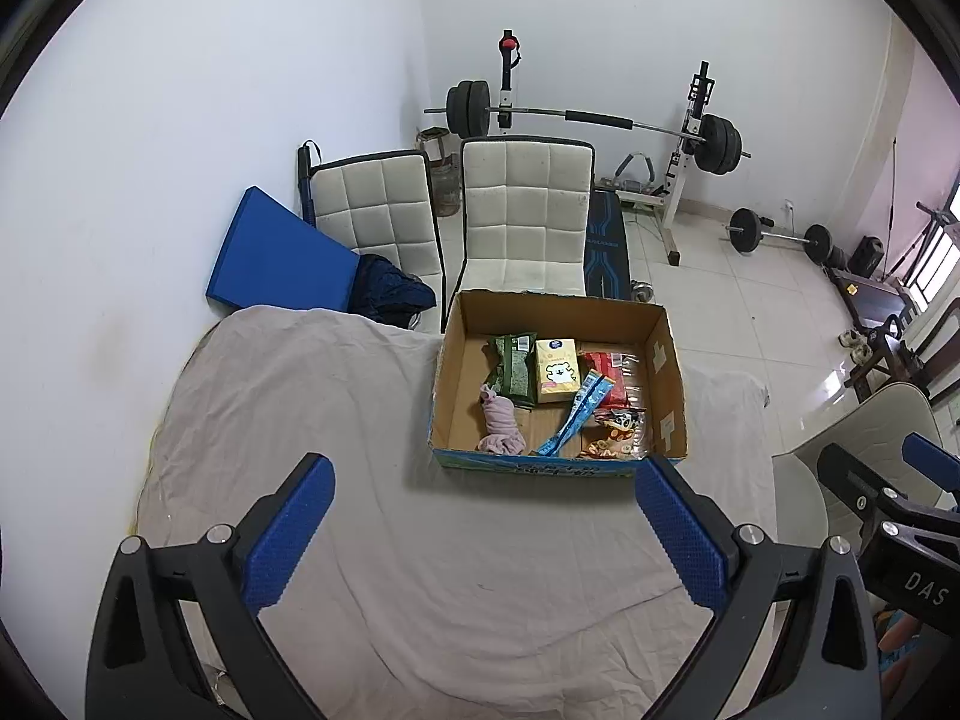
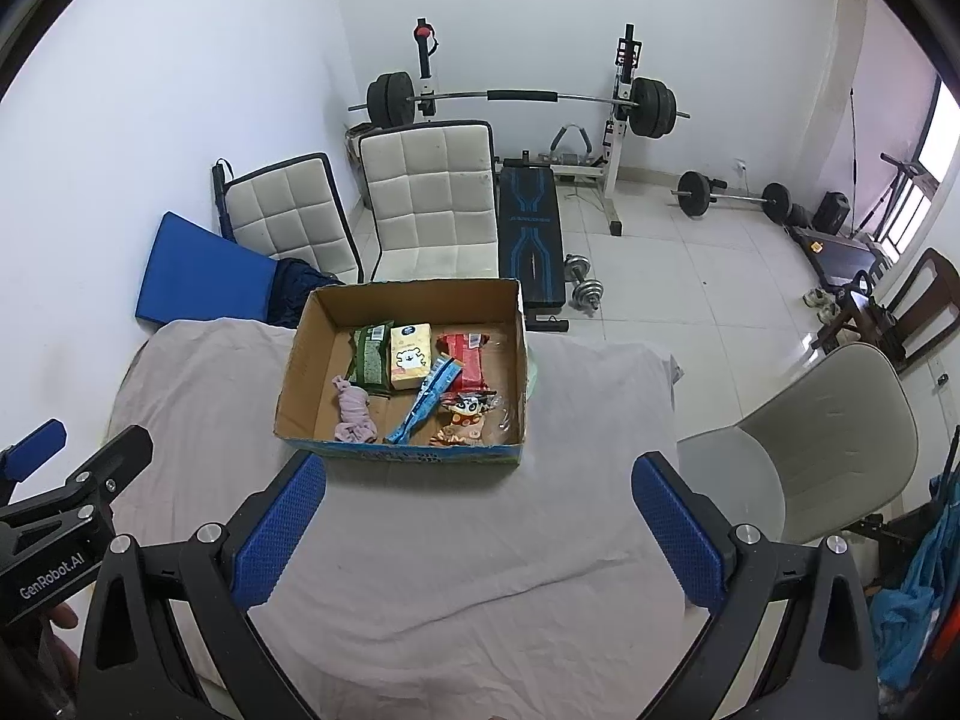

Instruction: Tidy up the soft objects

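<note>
Soft things sit in the cardboard box [image 1: 558,324] at mid-frame on the grey sheet [image 1: 300,396].
My left gripper [image 1: 483,525] and right gripper [image 2: 480,519] both gape wide, empty. Only my right view shows the dumbbells [image 2: 581,285]; pink cloth [image 1: 501,423] lies lower left inside.

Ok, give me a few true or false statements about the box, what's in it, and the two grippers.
1. Both grippers, left and right, are open and hold nothing. True.
2. The box stands on the floor. False: it stands on the cloth-covered table.
3. The pink cloth lies on the table outside the box. False: it is in the box, near its front left corner.
4. The yellow pack lies between the green pack and the red pack. True.
5. The blue strip lies slantwise in the box. True.
</note>
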Demonstrator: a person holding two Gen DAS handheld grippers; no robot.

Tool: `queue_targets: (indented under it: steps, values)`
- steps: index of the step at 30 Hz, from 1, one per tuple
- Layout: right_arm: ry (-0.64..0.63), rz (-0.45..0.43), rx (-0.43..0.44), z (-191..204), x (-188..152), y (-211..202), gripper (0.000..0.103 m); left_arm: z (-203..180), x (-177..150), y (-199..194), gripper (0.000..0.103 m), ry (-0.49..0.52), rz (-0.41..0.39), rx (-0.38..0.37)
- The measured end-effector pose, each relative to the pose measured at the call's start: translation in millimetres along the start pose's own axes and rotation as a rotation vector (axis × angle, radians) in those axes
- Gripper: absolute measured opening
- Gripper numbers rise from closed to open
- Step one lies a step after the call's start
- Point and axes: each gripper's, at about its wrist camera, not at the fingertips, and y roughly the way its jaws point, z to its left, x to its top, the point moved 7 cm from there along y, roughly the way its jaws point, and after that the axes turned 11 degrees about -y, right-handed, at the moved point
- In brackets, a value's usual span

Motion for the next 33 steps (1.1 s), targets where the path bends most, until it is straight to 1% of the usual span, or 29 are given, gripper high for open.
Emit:
queue_targets:
  steps: [33]
  values:
    - [-0.019, -0.005, 0.012, 3.6, 7.6, -5.9, 0.103, 0.6, -0.2, 0.2, 0.103, 0.002, -0.003, -0.001]
